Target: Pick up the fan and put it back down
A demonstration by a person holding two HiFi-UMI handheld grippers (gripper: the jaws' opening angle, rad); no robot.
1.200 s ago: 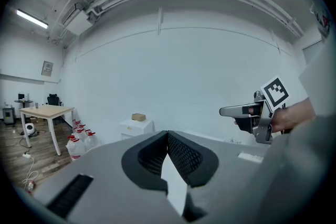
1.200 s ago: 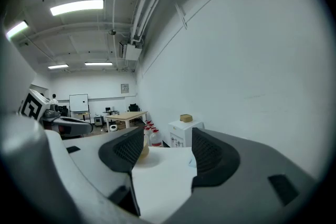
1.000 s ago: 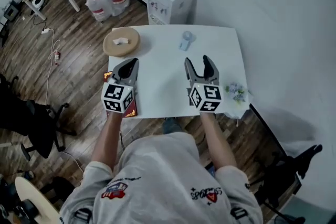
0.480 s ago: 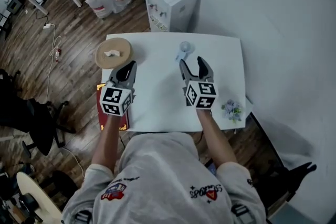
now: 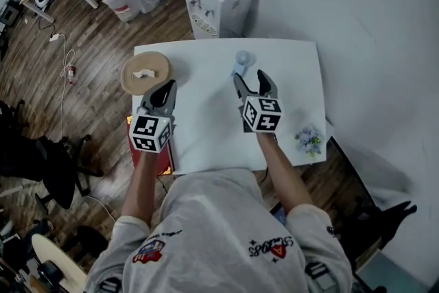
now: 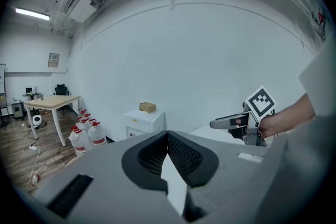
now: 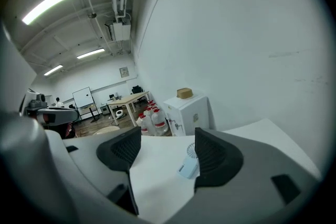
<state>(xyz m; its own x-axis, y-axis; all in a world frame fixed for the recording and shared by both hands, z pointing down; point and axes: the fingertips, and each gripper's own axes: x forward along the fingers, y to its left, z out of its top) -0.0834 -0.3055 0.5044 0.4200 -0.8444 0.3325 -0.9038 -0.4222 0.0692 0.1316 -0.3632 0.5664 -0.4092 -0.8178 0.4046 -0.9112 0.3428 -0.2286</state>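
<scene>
Fan [image 5: 241,62] just ahead of right gripper [image 5: 250,79], handle end nearest; jaws just opening wide, nothing between yet (left gripper [image 5: 167,88] closed, farther off).

No wording is reading clearly here.
The shirt [image 5: 219,230] is carrying two script logos too small to read; left marker cube [image 5: 150,134] and right marker cube [image 5: 263,114] are showing only square patterned markers.

Fan [image 7: 187,167] right side hidden behind jaw.
</scene>
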